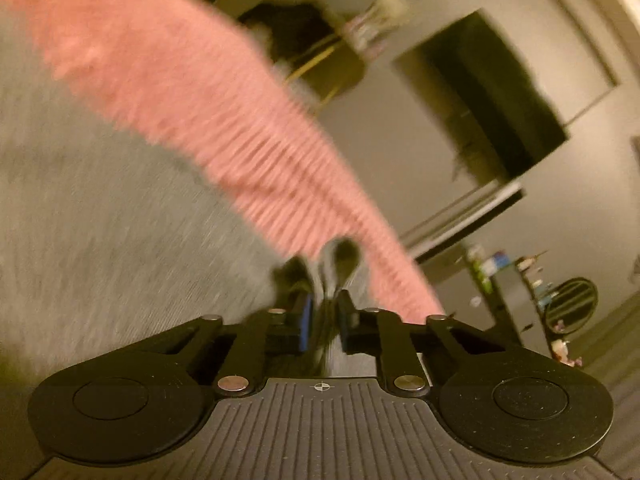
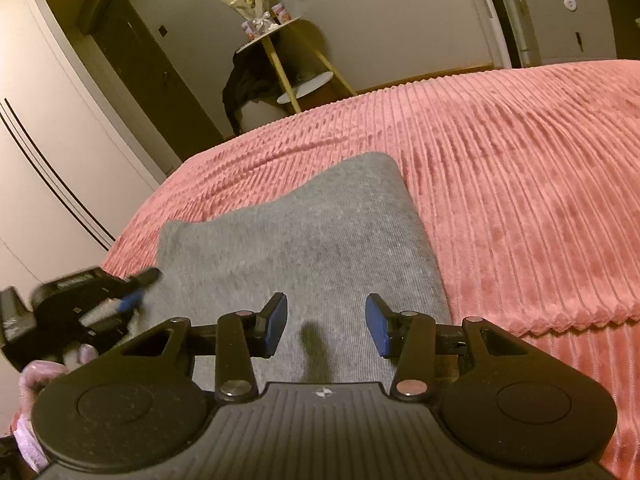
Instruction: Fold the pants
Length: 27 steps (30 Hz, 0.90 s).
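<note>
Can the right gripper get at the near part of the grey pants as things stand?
Probably yes. The right gripper hangs open directly over the grey pants on the pink bedspread, nothing between them. The left gripper sits off at the pants' left edge, clear of that path.

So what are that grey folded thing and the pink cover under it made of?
The grey folded pants look like soft, matte jersey knit, maybe cotton: fine ribbing and a heathered fleck show. The pink ribbed bed cover looks like plush fleece or corduroy-style velour: raised ridges with a slight sheen. The fibre itself can't be told for either.
</note>
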### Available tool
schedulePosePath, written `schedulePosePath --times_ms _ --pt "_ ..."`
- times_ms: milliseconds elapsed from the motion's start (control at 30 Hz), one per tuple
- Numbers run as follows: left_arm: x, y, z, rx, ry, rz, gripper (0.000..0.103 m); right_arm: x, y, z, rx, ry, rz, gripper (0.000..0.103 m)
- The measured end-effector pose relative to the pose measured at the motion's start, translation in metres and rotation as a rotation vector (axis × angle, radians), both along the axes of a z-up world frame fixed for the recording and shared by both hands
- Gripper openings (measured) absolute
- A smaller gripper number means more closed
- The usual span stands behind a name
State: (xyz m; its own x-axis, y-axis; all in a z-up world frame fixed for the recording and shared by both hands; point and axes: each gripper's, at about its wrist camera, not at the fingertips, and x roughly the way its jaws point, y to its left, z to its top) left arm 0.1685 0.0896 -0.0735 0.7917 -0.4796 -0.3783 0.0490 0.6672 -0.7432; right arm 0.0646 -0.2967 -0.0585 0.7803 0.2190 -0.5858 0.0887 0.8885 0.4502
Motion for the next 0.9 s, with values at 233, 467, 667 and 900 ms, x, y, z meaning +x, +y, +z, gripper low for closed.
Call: schedulePosePath --times_ms 233,467,667,900 --pt "-0.01 0.025 0.002 0.006 0.101 0.087 0.007 0.003 -0.003 -0.003 0.006 0.016 -0.004 0.044" --pt "-0.022 -0.005 0.011 0.171 0.182 -0.087 0.059 0.001 -0.005 -0.003 0.021 0.018 -0.005 0.044" --pt "-0.031 -0.034 0.004 0.343 0.249 -0.187 0.045 -0.003 -0.007 -0.001 0.033 0.015 0.0 0.044" --pt "-0.037 -0.024 0.003 0.309 0.24 -0.15 0.02 -0.017 -0.006 0.009 0.036 -0.015 0.018 0.045"
